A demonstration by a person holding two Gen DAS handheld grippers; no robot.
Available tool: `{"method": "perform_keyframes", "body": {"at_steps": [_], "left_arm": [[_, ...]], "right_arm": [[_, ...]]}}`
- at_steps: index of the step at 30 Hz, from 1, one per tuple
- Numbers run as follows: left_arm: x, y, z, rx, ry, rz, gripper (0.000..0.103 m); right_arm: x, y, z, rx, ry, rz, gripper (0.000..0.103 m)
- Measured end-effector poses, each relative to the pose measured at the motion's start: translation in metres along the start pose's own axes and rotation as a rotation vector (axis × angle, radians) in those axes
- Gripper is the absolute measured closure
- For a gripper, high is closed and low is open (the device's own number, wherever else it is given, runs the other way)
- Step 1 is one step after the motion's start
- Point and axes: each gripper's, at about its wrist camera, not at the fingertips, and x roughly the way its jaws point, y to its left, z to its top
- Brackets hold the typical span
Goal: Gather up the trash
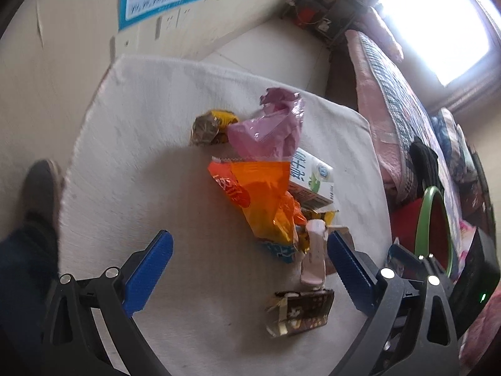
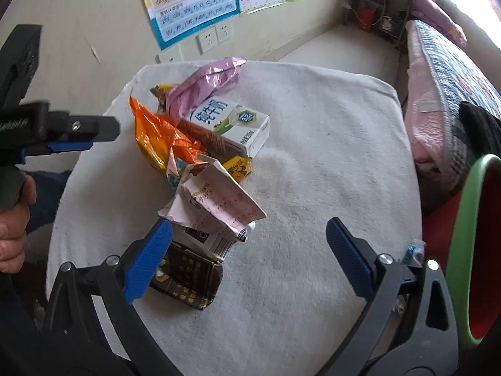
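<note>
A heap of trash lies on a white cloth-covered table (image 1: 141, 144) (image 2: 313, 144): an orange snack bag (image 1: 260, 194) (image 2: 156, 138), a pink plastic bag (image 1: 272, 125) (image 2: 203, 81), a white milk carton (image 1: 313, 175) (image 2: 231, 122), a crumpled pink paper (image 1: 313, 253) (image 2: 216, 203) and a dark brown wrapper (image 1: 297, 313) (image 2: 188, 275). My left gripper (image 1: 250, 250) hangs open above the table, just short of the orange bag. My right gripper (image 2: 249, 238) is open too, its left finger (image 2: 147, 260) over the brown wrapper. Nothing is held.
A bin with a green rim and red inside (image 1: 435, 228) (image 2: 469, 244) stands to the right of the table. A bed with a pink and checked quilt (image 1: 391, 106) (image 2: 444, 94) lies beyond it. The other gripper (image 2: 62, 134) and a hand (image 2: 12, 225) show at left. A shoe (image 1: 40, 188) is on the floor.
</note>
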Motion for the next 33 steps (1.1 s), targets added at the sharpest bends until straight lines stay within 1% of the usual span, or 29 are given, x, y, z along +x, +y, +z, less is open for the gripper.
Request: {"method": "perform_keyframes", "body": {"at_steps": [3, 5, 9, 12, 14, 15, 16, 17, 18, 19, 20, 21, 24, 25, 28, 33], "left_arm": [[0.012, 0.000, 0.003, -0.021, 0.010, 0.000, 0.010], [0.022, -0.003, 0.005, -0.024, 0.021, 0.009, 0.013], [0.037, -0.008, 0.010, -0.028, 0.035, 0.002, 0.015], [0.050, -0.013, 0.012, -0.029, 0.046, -0.004, 0.019], [0.055, -0.014, 0.014, -0.034, 0.048, -0.002, 0.022], [0.057, -0.014, 0.014, -0.038, 0.048, -0.001, 0.027], [0.060, -0.014, 0.013, -0.041, 0.053, -0.001, 0.035], [0.062, -0.013, 0.013, -0.044, 0.057, -0.003, 0.040], [0.063, -0.013, 0.012, -0.047, 0.059, -0.007, 0.045], [0.062, -0.012, 0.012, -0.050, 0.056, -0.021, 0.051], [0.061, -0.012, 0.012, -0.048, 0.053, -0.028, 0.054], [0.060, -0.014, 0.012, -0.042, 0.050, -0.033, 0.061], [0.054, -0.016, 0.012, -0.021, 0.039, -0.023, 0.064], [0.052, -0.015, 0.011, -0.020, 0.039, -0.025, 0.066], [0.046, -0.011, 0.010, -0.024, 0.038, -0.028, 0.067], [0.030, -0.005, 0.006, -0.038, 0.021, -0.033, 0.067]], "right_arm": [[0.011, -0.005, 0.001, -0.002, 0.023, 0.020, 0.012], [0.018, -0.008, 0.002, 0.000, 0.037, 0.034, 0.013], [0.032, -0.009, 0.003, -0.013, 0.060, 0.080, 0.015], [0.040, -0.007, 0.003, -0.026, 0.070, 0.120, 0.017], [0.043, -0.008, 0.004, -0.026, 0.078, 0.137, 0.021], [0.044, -0.009, 0.004, -0.021, 0.080, 0.156, 0.028], [0.045, -0.010, 0.004, -0.014, 0.083, 0.180, 0.036], [0.045, -0.010, 0.005, -0.008, 0.084, 0.199, 0.040], [0.045, -0.009, 0.006, -0.005, 0.085, 0.215, 0.049], [0.043, -0.008, 0.006, -0.005, 0.085, 0.231, 0.052], [0.042, -0.007, 0.006, -0.011, 0.084, 0.228, 0.054], [0.041, -0.006, 0.005, -0.019, 0.084, 0.223, 0.058], [0.037, -0.002, 0.004, -0.032, 0.085, 0.217, 0.068], [0.035, -0.001, 0.004, -0.037, 0.083, 0.209, 0.070], [0.027, 0.001, 0.003, -0.054, 0.079, 0.195, 0.073], [0.011, 0.005, 0.000, -0.061, 0.061, 0.176, 0.075]]}}
